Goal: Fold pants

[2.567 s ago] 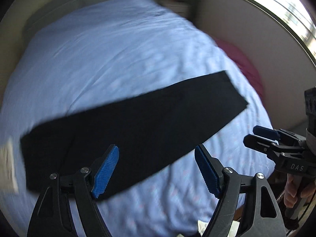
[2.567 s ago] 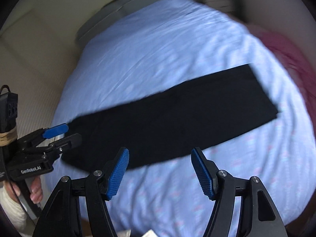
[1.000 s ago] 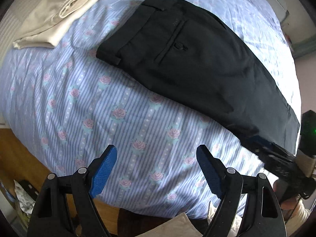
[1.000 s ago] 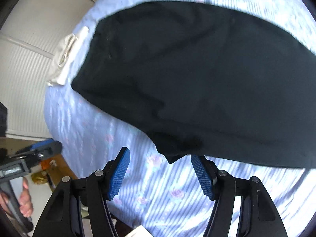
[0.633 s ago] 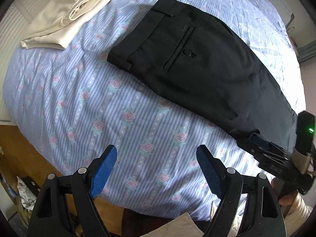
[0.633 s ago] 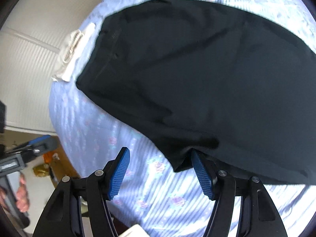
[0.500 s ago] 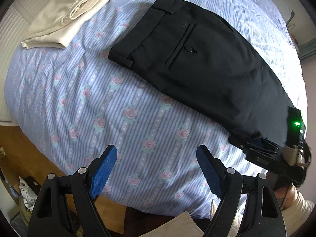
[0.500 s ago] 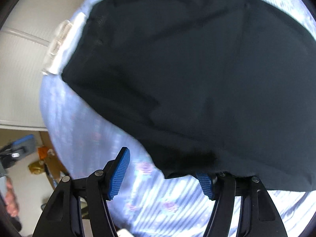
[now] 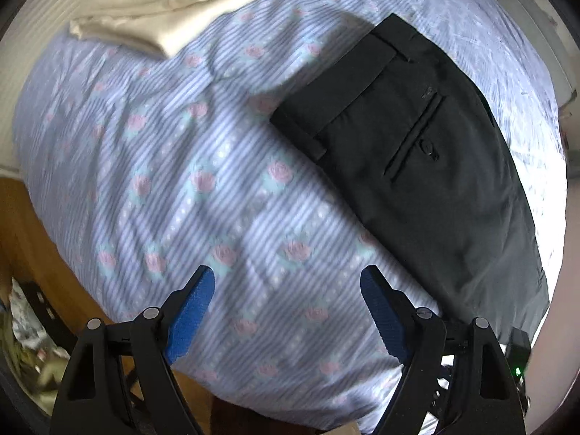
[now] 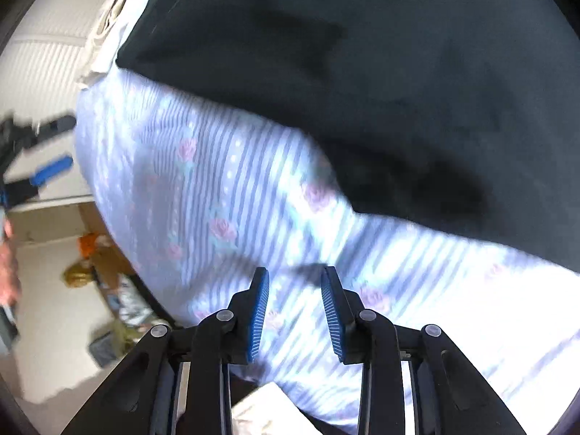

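Black pants (image 9: 427,166) lie flat on the striped floral bedsheet (image 9: 203,188), waistband toward the upper left and back pocket showing. My left gripper (image 9: 286,290) is open and empty above the sheet, left of the pants. In the right wrist view the pants (image 10: 380,72) fill the top, with their near edge slightly lifted. My right gripper (image 10: 295,290) hovers over the sheet (image 10: 217,199) just short of that edge, jaws narrowed to a small gap with nothing between them.
A folded beige garment (image 9: 174,3) lies at the sheet's far left corner. The bed's near edge drops to a wooden frame (image 9: 32,246) and floor clutter (image 10: 119,311). The left gripper shows at the right wrist view's left edge (image 10: 43,174).
My left gripper moved closer to the bed and leftward, so the pants now sit to the right. My right gripper pulled back off the pants' edge and its jaws narrowed.
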Demonstrator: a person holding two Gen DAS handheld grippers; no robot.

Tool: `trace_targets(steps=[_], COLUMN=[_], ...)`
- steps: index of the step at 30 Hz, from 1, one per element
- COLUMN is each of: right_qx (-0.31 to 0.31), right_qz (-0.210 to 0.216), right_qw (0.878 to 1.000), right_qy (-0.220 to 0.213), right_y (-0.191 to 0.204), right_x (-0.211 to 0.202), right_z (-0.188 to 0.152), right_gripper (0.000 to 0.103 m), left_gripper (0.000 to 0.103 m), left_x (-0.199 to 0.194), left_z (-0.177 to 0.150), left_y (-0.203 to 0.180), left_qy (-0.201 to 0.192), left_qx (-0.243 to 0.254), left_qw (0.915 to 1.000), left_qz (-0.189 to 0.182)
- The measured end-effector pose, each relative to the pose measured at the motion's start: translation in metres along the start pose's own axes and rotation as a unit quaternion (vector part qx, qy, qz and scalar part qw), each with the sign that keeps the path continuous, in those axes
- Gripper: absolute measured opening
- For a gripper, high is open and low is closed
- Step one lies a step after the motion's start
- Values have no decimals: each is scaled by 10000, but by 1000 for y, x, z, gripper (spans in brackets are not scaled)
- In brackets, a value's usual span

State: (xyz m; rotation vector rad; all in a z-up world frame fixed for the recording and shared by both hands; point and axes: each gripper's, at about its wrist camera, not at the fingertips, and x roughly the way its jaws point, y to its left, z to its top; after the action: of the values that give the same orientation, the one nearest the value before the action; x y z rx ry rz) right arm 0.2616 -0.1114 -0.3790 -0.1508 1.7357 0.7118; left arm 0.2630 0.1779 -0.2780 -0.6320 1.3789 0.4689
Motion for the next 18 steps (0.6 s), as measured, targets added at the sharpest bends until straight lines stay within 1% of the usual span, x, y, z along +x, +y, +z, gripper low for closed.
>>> trace_targets(steps=[2, 3, 4, 6, 7, 9, 10, 11, 12, 15, 16, 17, 18], right_qx=[26, 26, 51, 174, 237, 434, 496, 567, 664, 992, 1105, 1219, 1289], right_qz=[122, 92, 25, -107, -182, -356, -429, -561, -713, -962, -1014, -1050, -1080], right_qw=[9999, 9998, 9995, 9967, 9948, 9883, 9850, 9808, 9765, 9643, 9605, 9563, 9536], right_qy=[-58, -165, -320, -789, -970, -1418, -1596, -1781, -1925, -2259, -2345, -2443, -2496], right_y=[11, 14, 18, 25, 28, 29, 29, 25, 22, 7, 5, 0, -2], right_x=[-15, -26, -38, -65, -74, -95, -103, -111, -115, -136, -141, -148, -151], right_z=[1, 3, 6, 20, 29, 54, 65, 81, 97, 136, 145, 155, 157], right_gripper=[35, 40, 48, 59, 61, 61, 61, 61, 61, 61, 61, 61, 61], left_gripper=[82, 82, 82, 82, 83, 83, 83, 83, 83, 82, 81, 81, 81], left_x=[-3, -6, -9, -15, -18, -22, -24, -24, -22, -14, -10, -8, -6], left_z=[5, 11, 15, 30, 44, 72, 93, 106, 125, 169, 187, 199, 203], left_y=[-5, -8, -10, -12, -14, -19, -25, -28, -33, -47, -59, -69, -79], left_qy=[-102, -182, -258, -419, -470, -571, -686, -743, -800, -815, -820, -829, -837], left_qx=[267, 449, 574, 844, 1025, 1376, 1635, 1784, 1975, 2275, 2452, 2627, 2794], left_qw=[9996, 9988, 9979, 9952, 9926, 9869, 9823, 9790, 9744, 9677, 9631, 9582, 9532], left_qz=[-54, -111, -142, -266, -452, -618, -611, -641, -714, -717, -744, -769, -797])
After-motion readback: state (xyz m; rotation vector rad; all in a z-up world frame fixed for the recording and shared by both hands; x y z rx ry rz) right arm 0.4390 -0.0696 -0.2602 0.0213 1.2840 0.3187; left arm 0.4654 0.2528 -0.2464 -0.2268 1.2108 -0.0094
